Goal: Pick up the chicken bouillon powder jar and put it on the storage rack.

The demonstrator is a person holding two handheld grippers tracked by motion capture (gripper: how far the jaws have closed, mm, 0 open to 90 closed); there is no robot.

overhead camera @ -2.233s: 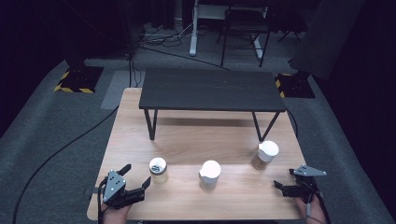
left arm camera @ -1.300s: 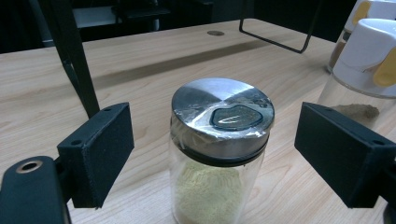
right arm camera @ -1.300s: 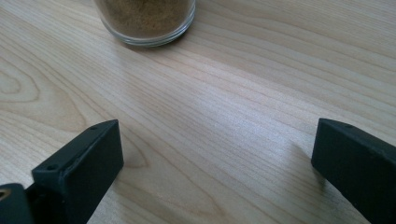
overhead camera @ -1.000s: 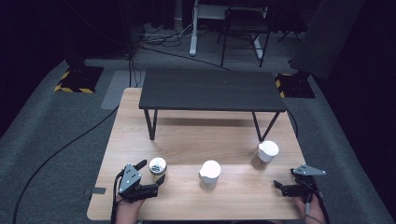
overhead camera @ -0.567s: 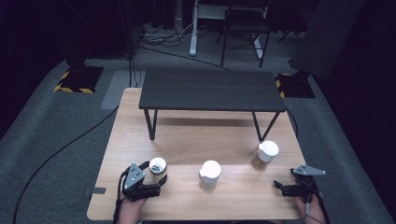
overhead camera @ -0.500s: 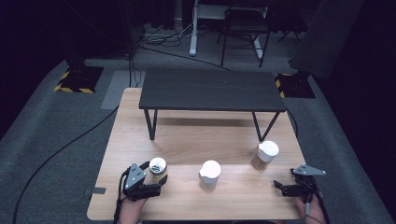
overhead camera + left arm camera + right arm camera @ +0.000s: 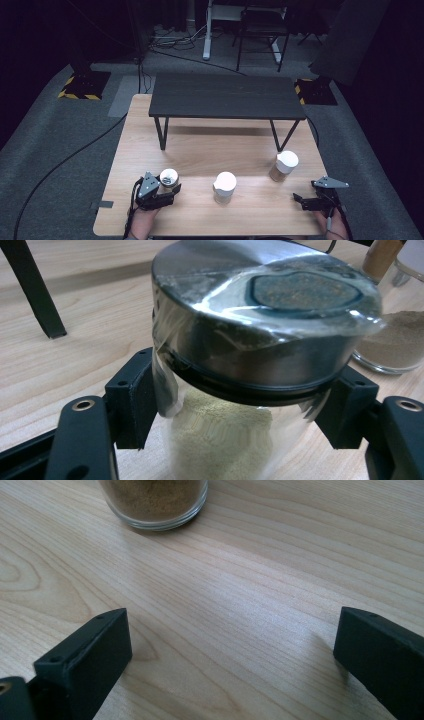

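Note:
A glass jar [image 7: 225, 440] of pale powder, with a metal lid [image 7: 260, 315] under clear film, stands at the front left of the wooden table [image 7: 215, 145]. My left gripper [image 7: 240, 415] has just been closing, and its black fingers [image 7: 131, 405] now press on both sides of the jar below the lid. The high view shows this jar [image 7: 169, 177] with the left gripper [image 7: 171, 188] around it. My right gripper [image 7: 301, 200] rests open at the front right. Nothing lies between the jaws of the right gripper [image 7: 232, 650], only bare wood.
A white-lidded jar [image 7: 224, 186] stands at the front middle and another [image 7: 285, 165] at the right, its brown powder seen ahead of the right gripper [image 7: 155, 500]. A low dark table [image 7: 222, 95] stands across the back of the wooden top. Cables trail over the floor.
My left gripper moved right and forward from the front left corner up to the jar, and its jaws closed on it. The right gripper stayed where it was.

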